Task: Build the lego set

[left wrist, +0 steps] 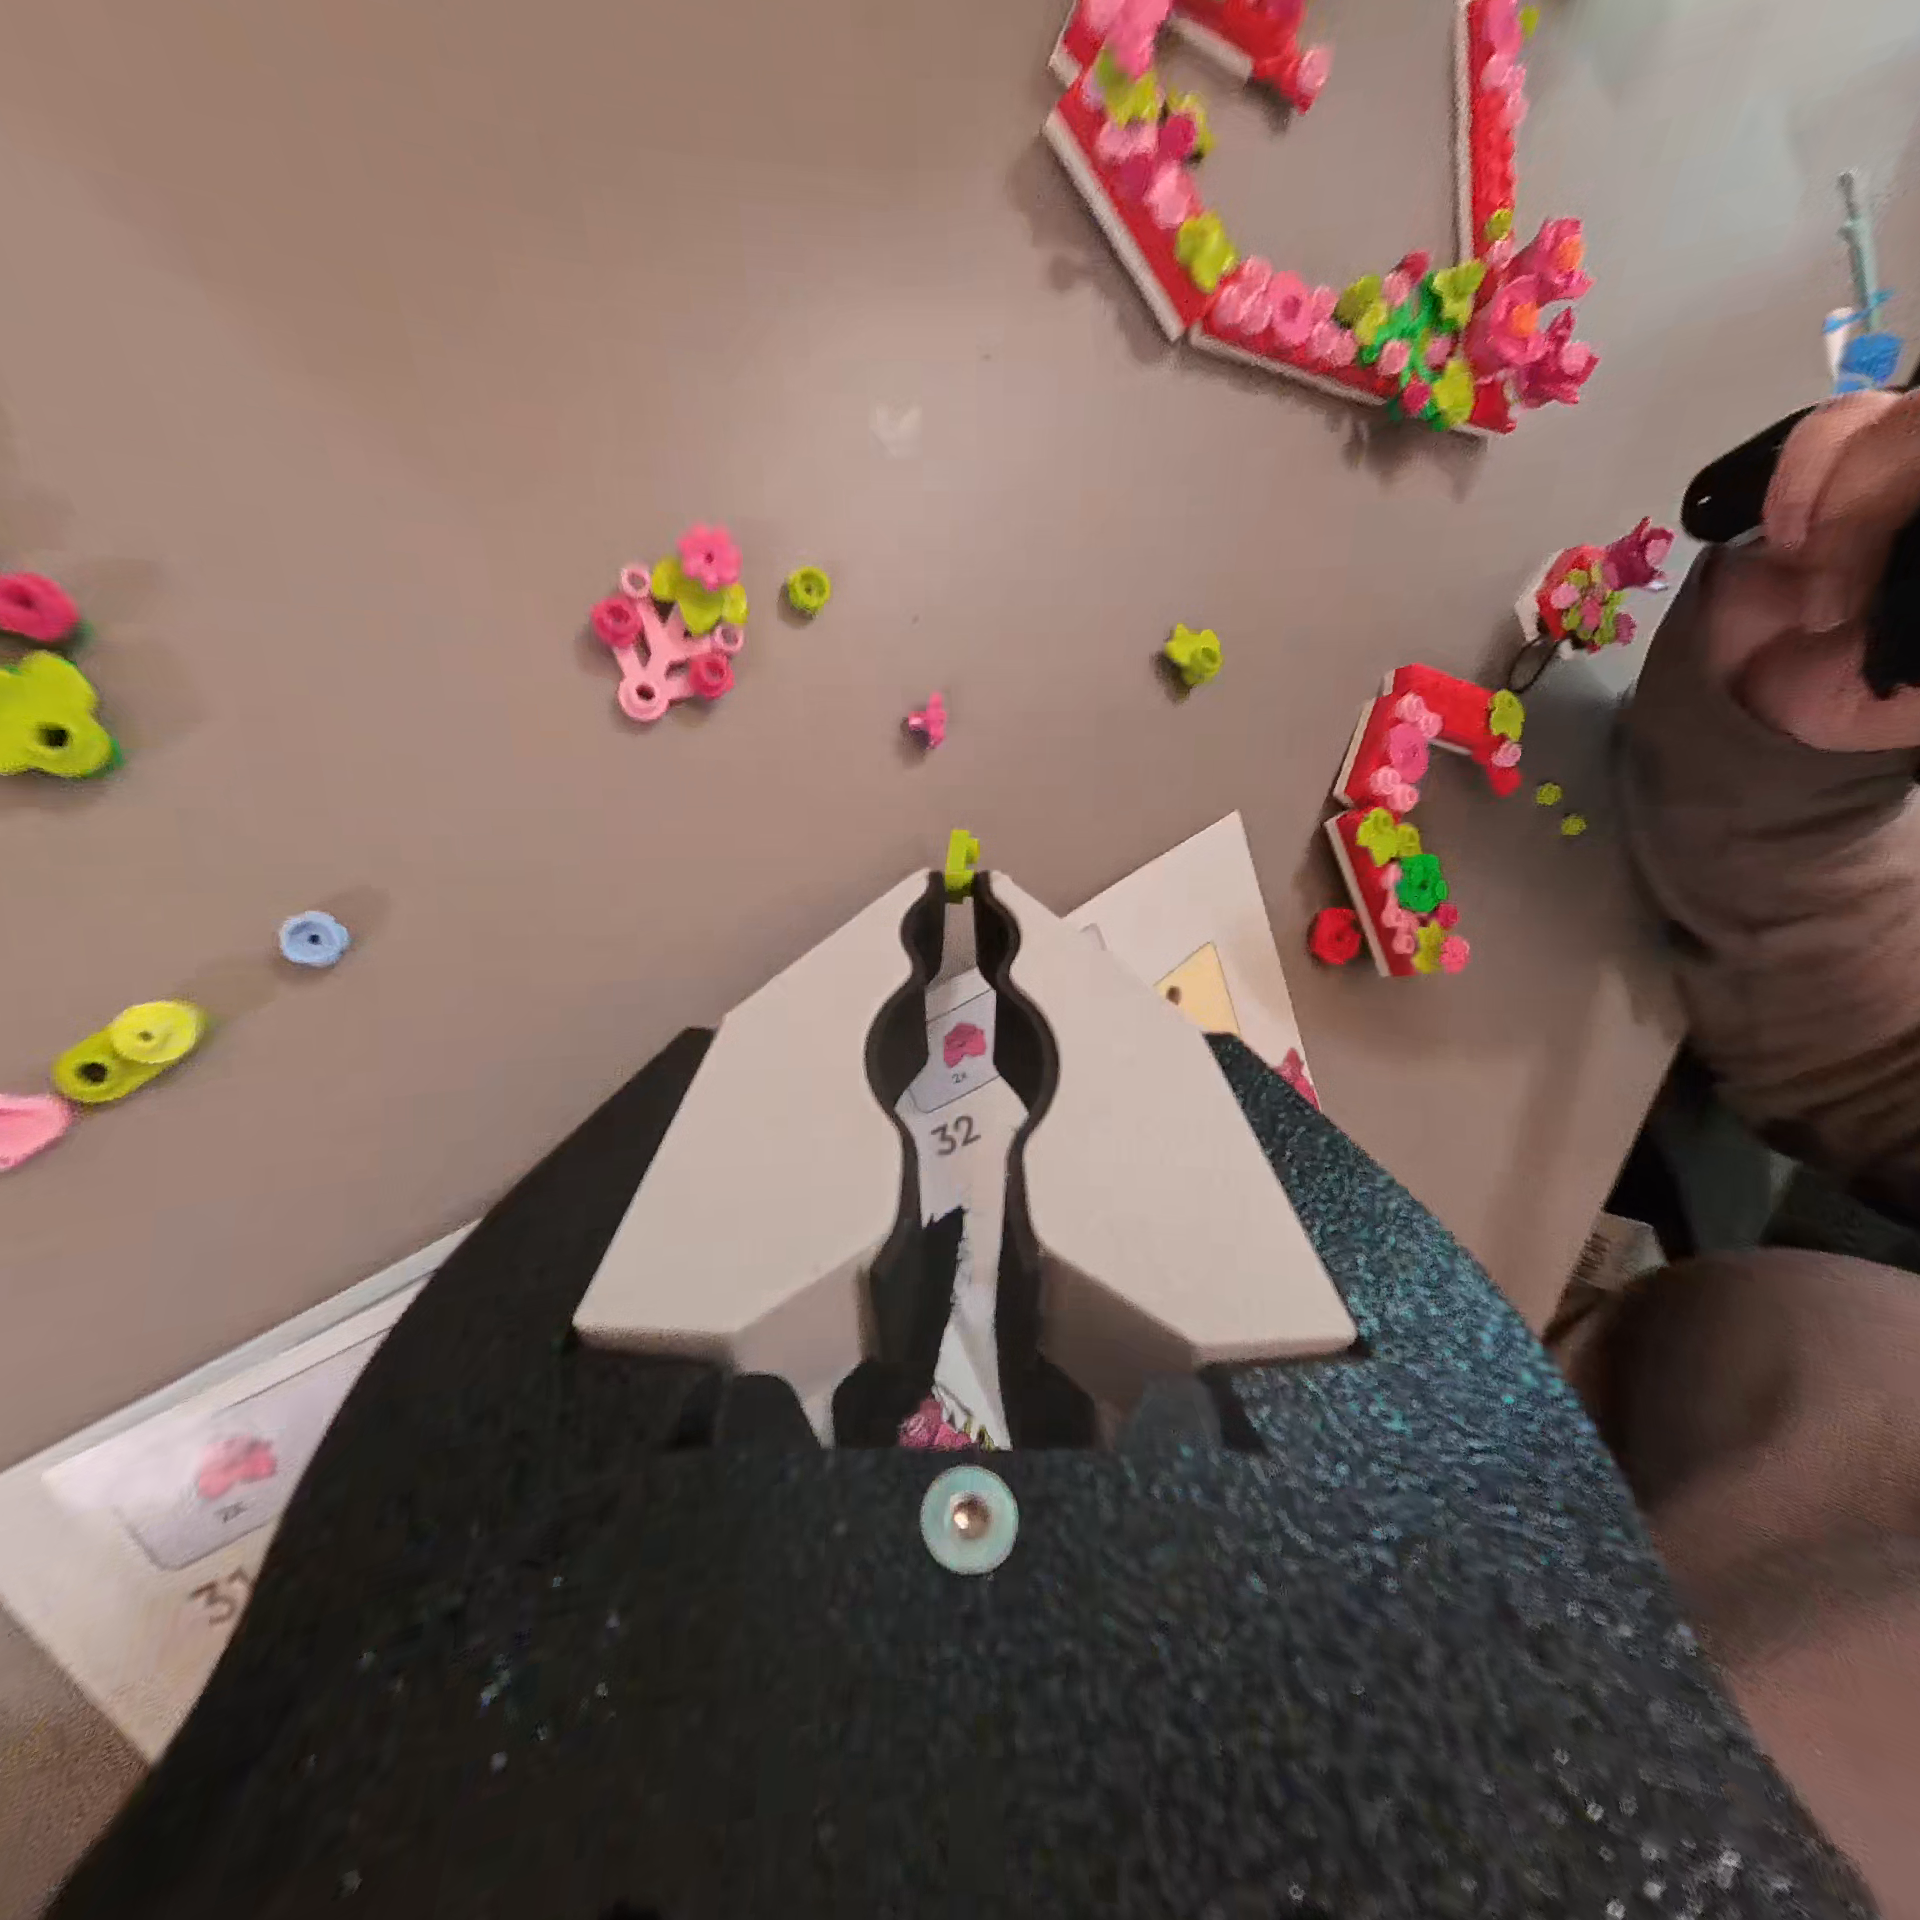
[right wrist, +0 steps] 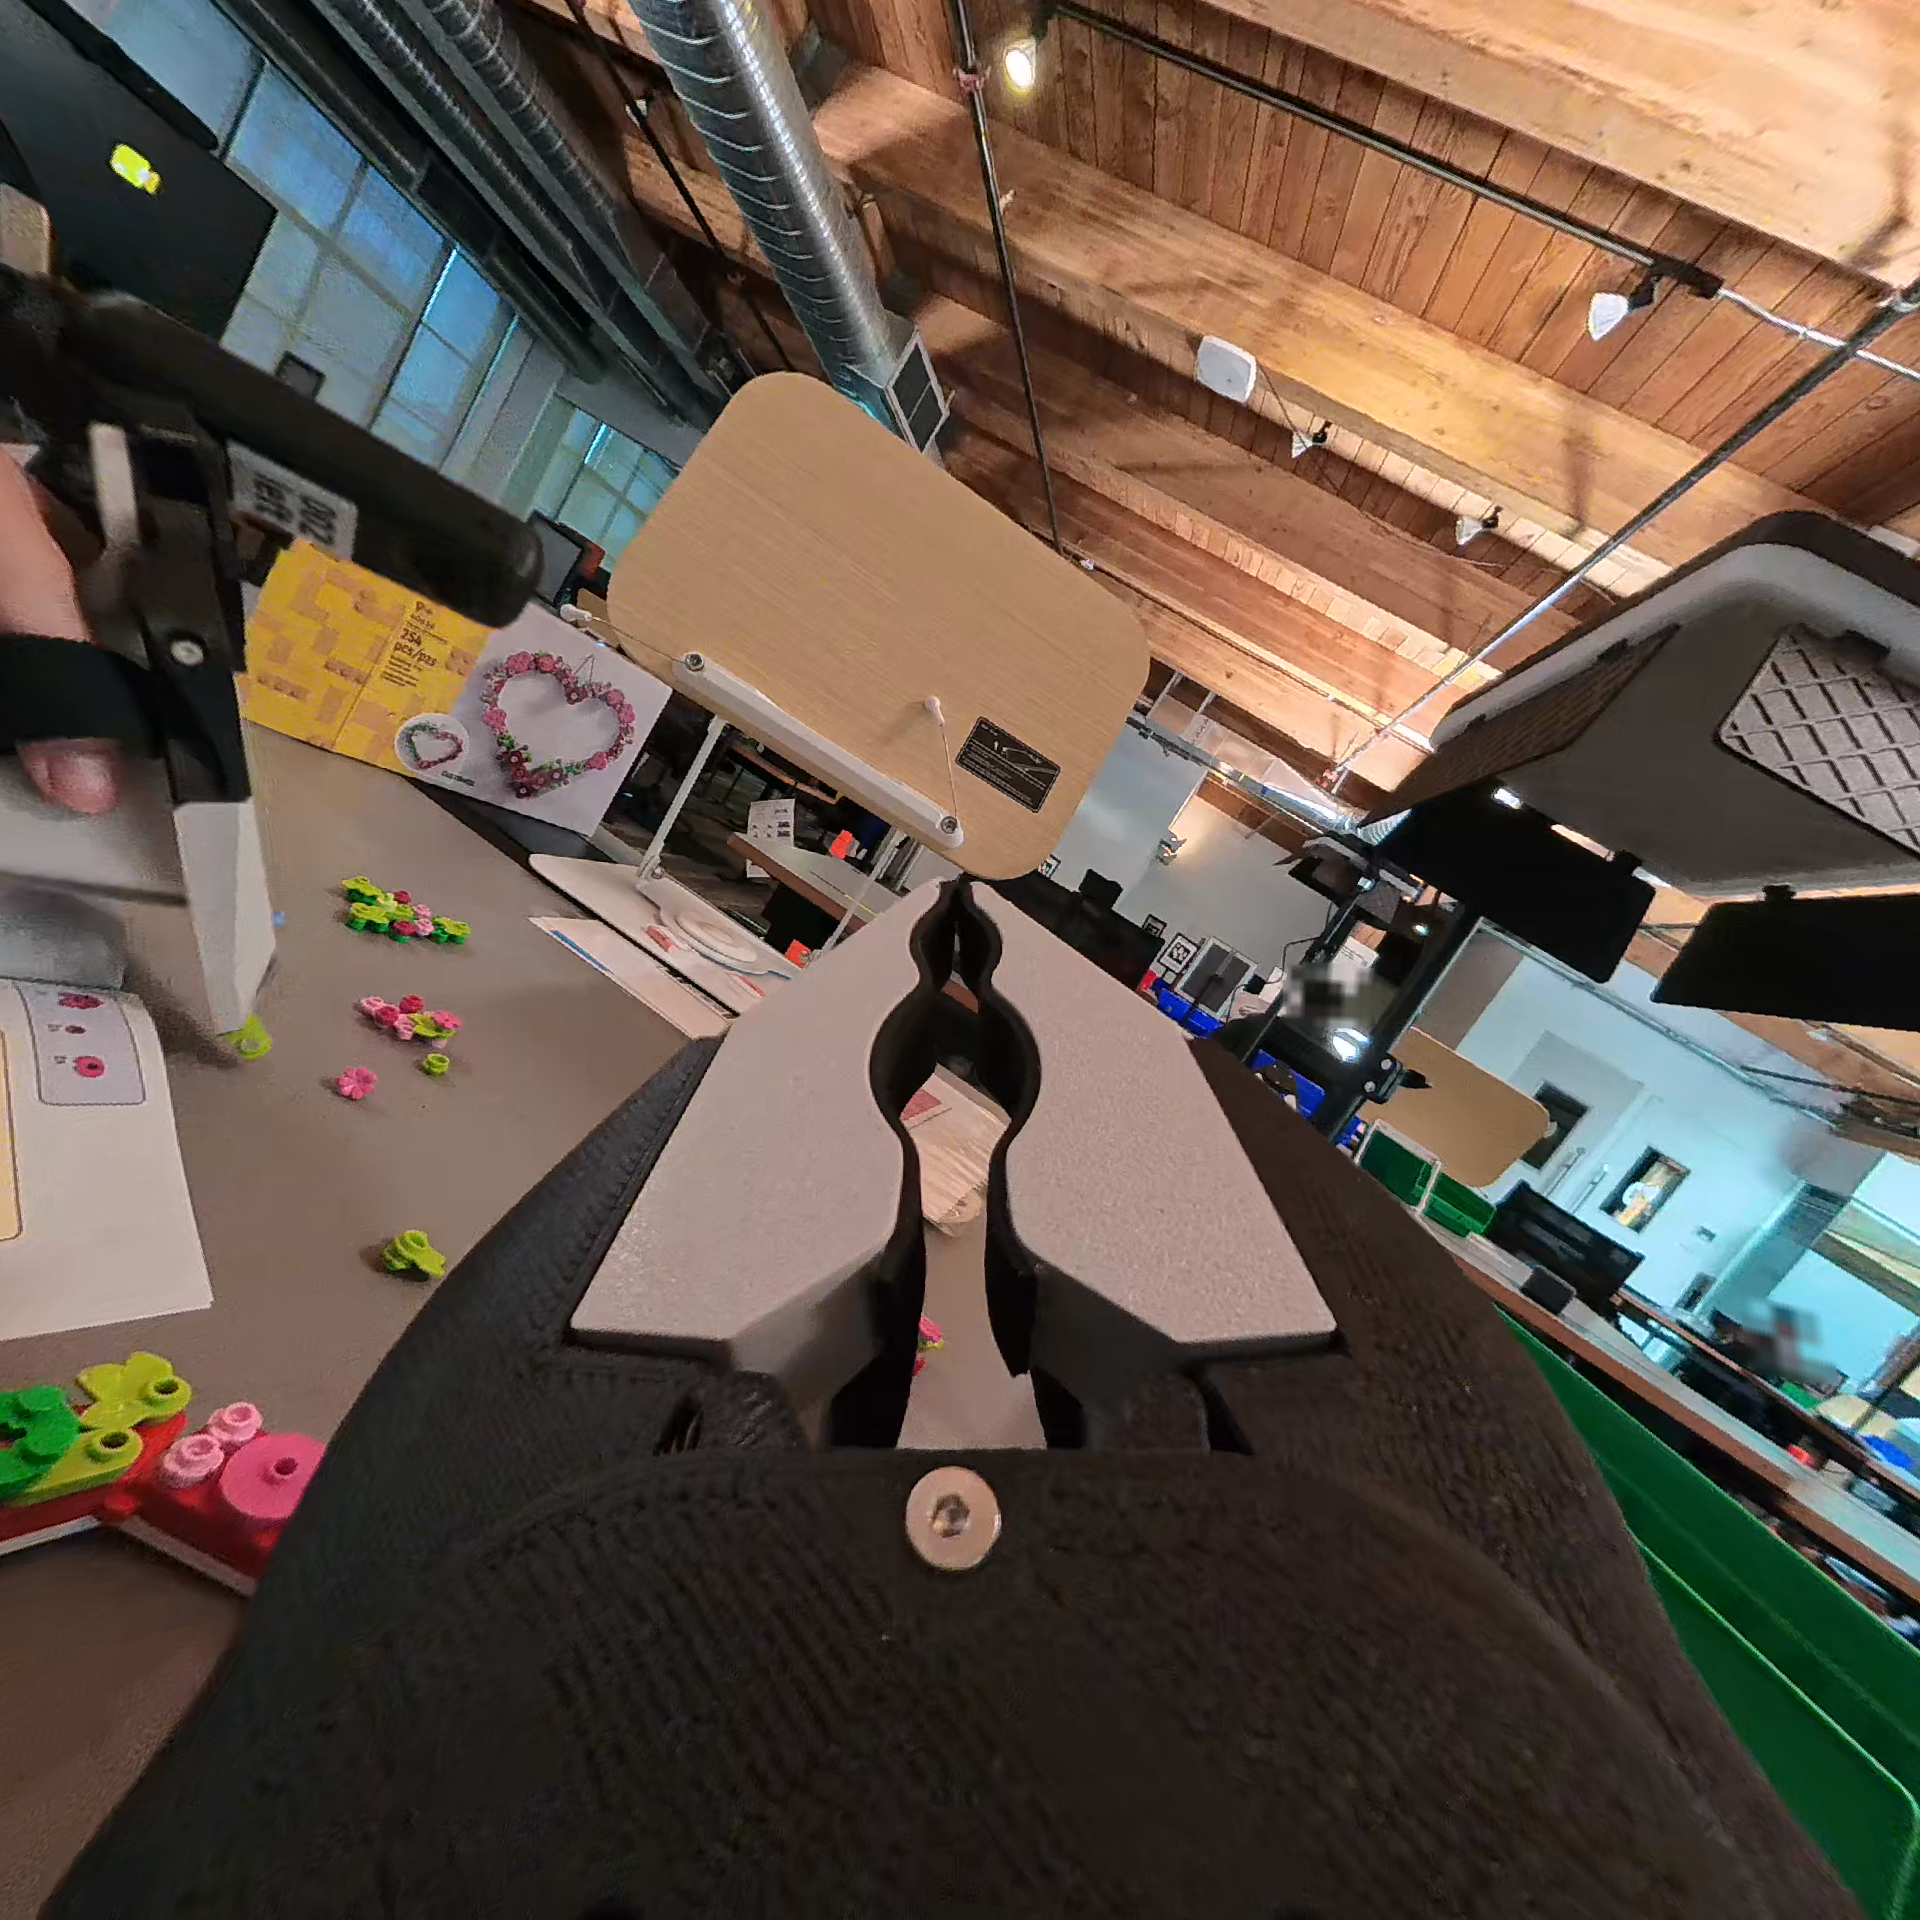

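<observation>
My left gripper (left wrist: 961, 883) is shut on a small lime green lego piece (left wrist: 961, 860) and holds it over the edge of the instruction booklet (left wrist: 1195, 914). It shows from the side in the right wrist view (right wrist: 234, 1023), with the lime piece (right wrist: 249, 1036) close to the table. My right gripper (right wrist: 956, 894) is shut and empty, raised and pointing up into the room. A red heart frame with pink and green flowers (left wrist: 1299, 301) lies at the far right. A shorter red segment (left wrist: 1403, 831) lies nearer. A pink branch piece with flowers (left wrist: 670, 629) lies in the middle.
Loose pieces lie on the grey table (left wrist: 416, 312): a lime stud (left wrist: 807, 590), a lime flower (left wrist: 1193, 655), a pink flower (left wrist: 927, 719), a blue flower (left wrist: 312, 938). The set's box (right wrist: 447, 686) and a wooden book stand (right wrist: 873, 623) stand at the back. A green bin (right wrist: 1766, 1621) sits at the right. There is about 20 cm between the tips of the two grippers. The shorter red segment (left wrist: 1403, 831) sits 12 cm or so from the ends of my left fingers. My right wrist view (right wrist: 111, 1443) looks at it from another angle.
</observation>
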